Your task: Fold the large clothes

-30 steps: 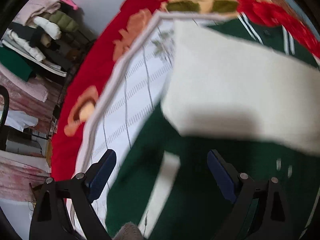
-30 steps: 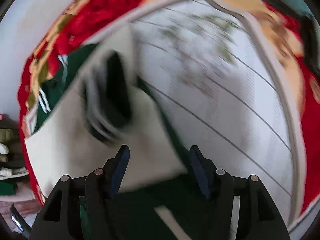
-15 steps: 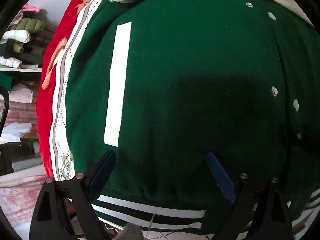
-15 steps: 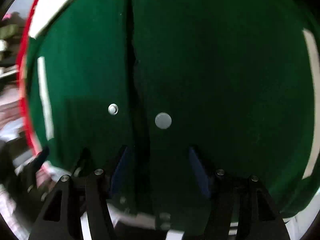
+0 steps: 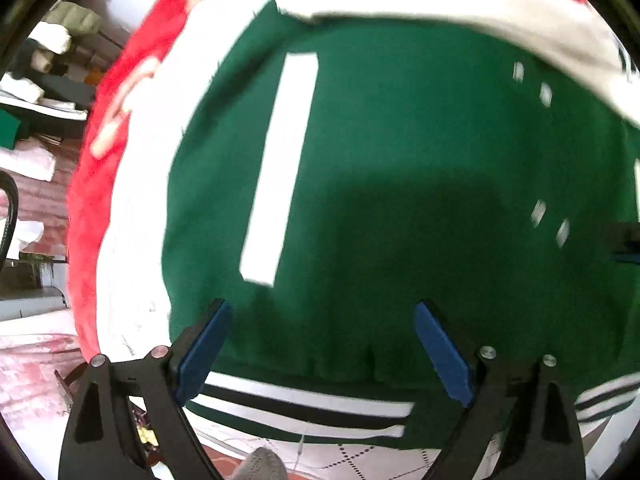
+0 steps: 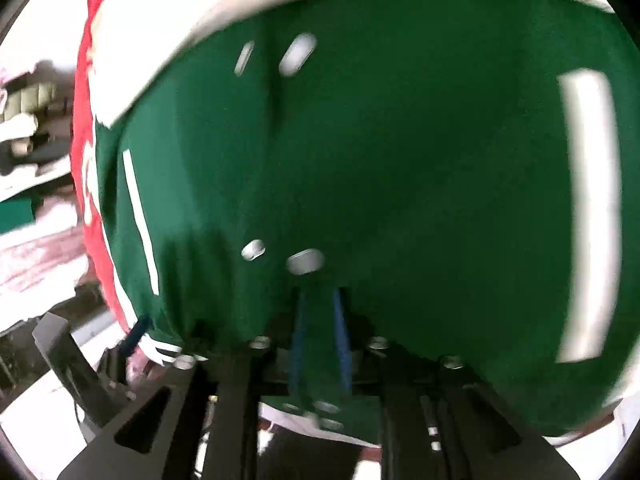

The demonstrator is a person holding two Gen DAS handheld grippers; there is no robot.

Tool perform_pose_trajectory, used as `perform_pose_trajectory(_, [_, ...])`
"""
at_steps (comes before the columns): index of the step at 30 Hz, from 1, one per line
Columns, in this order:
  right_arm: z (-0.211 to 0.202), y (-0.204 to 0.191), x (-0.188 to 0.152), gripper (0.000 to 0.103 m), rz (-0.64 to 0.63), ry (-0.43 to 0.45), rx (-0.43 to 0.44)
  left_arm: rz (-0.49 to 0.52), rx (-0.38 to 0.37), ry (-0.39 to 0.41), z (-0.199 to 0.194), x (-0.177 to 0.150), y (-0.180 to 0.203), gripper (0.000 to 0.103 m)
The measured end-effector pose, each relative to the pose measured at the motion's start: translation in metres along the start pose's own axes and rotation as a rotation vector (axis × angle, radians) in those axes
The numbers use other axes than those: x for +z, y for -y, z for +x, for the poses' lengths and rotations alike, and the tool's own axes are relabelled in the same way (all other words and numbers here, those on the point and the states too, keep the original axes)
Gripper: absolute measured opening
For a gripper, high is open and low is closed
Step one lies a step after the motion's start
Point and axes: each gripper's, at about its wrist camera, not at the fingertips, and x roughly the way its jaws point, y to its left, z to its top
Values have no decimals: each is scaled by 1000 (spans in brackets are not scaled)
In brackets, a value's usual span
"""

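A dark green varsity jacket [image 5: 400, 184] with cream sleeves, white pocket stripes and a striped hem lies spread on the bed and fills both views. My left gripper [image 5: 320, 340] is open over the jacket's lower left, just above the striped hem [image 5: 304, 404], holding nothing. My right gripper [image 6: 320, 336] is shut on the jacket's bottom edge at the snap-button placket [image 6: 306, 260]; green cloth is pinched between its blue pads. The jacket [image 6: 400, 160] rises up from that grip. The left gripper [image 6: 80, 360] shows at the lower left of the right wrist view.
The jacket lies on a white quilted cover [image 5: 136, 200] bordered by a red floral blanket [image 5: 92, 208]. Shelves with folded clothes [image 5: 44, 52] stand at the far left. The bed's near edge runs just below the hem.
Both grippers came down from the cream sleeve to the jacket's hem. My right gripper closed on the bottom edge at the placket. The left gripper stayed open.
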Motion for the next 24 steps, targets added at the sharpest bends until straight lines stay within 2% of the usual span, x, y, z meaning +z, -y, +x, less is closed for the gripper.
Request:
perform_pose_trajectory(1, [-29, 16, 2, 54, -4, 62, -26, 0, -5, 21, -7, 7, 4, 93])
perform_pose_trajectory(2, [-48, 31, 2, 72, -7, 107, -52, 5, -10, 39, -13, 14, 9, 93])
perform_pose_trajectory(3, [-67, 45, 5, 76, -12, 168, -95, 13, -17, 63, -20, 25, 23, 93])
perform_pose_trajectory(5, [-105, 80, 13, 76, -28, 274, -218, 13, -35, 96, -26, 41, 41, 93])
perform_pose_trajectory(7, [-128, 108, 47, 76, -27, 307, -291, 18, -49, 123, -26, 58, 77, 93])
perform_pose_trajectory(9, [-138, 143, 73, 75, -32, 333, -318, 41, -27, 150, -21, 73, 111, 93])
perform_pose_trajectory(10, [-135, 155, 88, 75, -60, 315, -340, 64, 4, 156, -14, 81, 133, 93])
perform_pose_trajectory(13, [-121, 172, 119, 70, -180, 256, -372, 104, 79, 157, 8, 96, 176, 93])
perform_pose_trajectory(14, [-117, 175, 127, 58, -208, 256, -374, 107, 102, 150, 15, 98, 183, 93])
perform_pose_trajectory(15, [-116, 179, 132, 34, -222, 261, -369, 106, 134, 136, 22, 105, 192, 93])
perform_pose_trajectory(16, [-114, 185, 137, 29, -224, 273, -350, 97, 147, 130, 27, 106, 194, 96])
perform_pose_trajectory(17, [-118, 194, 138, 28, -185, 296, -314, 82, 148, 132, 27, 107, 194, 98])
perform_pose_trajectory(19, [-133, 227, 135, 28, -9, 379, -191, 38, 132, 131, 27, 106, 182, 102])
perform_pose_trajectory(21, [-135, 259, 130, 25, 122, 396, -100, 16, 130, 124, 24, 105, 182, 103])
perform_pose_trajectory(22, [-132, 269, 129, 25, 153, 384, -68, 5, 131, 123, 25, 106, 182, 103])
perform_pose_trajectory(24, [-135, 269, 131, 26, 126, 368, -96, 2, 154, 111, 17, 105, 187, 103])
